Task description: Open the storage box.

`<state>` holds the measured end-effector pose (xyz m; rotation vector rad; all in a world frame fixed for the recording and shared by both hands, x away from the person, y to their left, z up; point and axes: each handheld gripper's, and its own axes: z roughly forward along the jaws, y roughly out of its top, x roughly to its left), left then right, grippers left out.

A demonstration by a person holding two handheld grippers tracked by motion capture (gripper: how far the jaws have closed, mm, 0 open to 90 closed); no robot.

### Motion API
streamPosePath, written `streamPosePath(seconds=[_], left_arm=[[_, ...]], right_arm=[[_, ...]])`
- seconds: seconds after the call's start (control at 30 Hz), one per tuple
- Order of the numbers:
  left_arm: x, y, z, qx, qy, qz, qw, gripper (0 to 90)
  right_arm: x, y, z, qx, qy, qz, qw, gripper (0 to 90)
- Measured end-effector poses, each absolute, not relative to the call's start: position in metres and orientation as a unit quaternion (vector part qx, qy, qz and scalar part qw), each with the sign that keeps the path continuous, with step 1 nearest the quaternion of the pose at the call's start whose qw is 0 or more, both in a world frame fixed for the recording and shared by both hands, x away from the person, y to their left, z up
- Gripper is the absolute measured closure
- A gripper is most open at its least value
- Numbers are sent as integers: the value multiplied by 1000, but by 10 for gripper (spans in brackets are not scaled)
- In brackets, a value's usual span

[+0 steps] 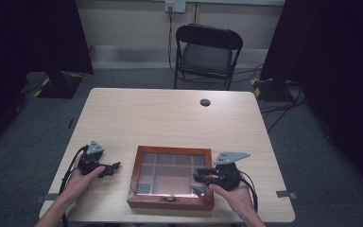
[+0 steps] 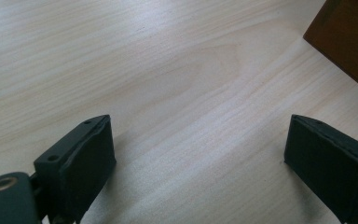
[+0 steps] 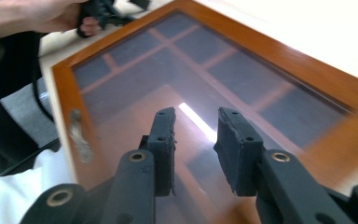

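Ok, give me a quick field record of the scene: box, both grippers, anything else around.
box: wooden box with glass lid, closed, near table edge, latch facing the person
left gripper: open, over bare table, left of the box, apart from it
right gripper: jaws narrowly apart, holding nothing, over the lid's right side
contact with lid: cannot tell
background: folding chair beyond the table

A shallow square wooden box [image 1: 171,178] with a reddish-brown frame and a closed glass lid showing a grid of compartments lies flat at the near middle of the pale bench [image 1: 170,118], its small metal clasp facing the near edge.
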<state>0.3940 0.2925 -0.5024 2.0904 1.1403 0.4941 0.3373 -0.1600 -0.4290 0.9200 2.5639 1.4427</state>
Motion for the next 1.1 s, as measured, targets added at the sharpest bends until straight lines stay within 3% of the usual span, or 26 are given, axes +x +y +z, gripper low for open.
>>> streamPosePath(seconds=[0.5, 1.1], left_arm=[[394, 293, -502, 807, 439, 191, 346, 76], [394, 293, -502, 807, 439, 191, 346, 76]], right_arm=[[321, -113, -436, 211, 860, 464, -31, 739], [311, -92, -443, 163, 879, 445, -48, 778]])
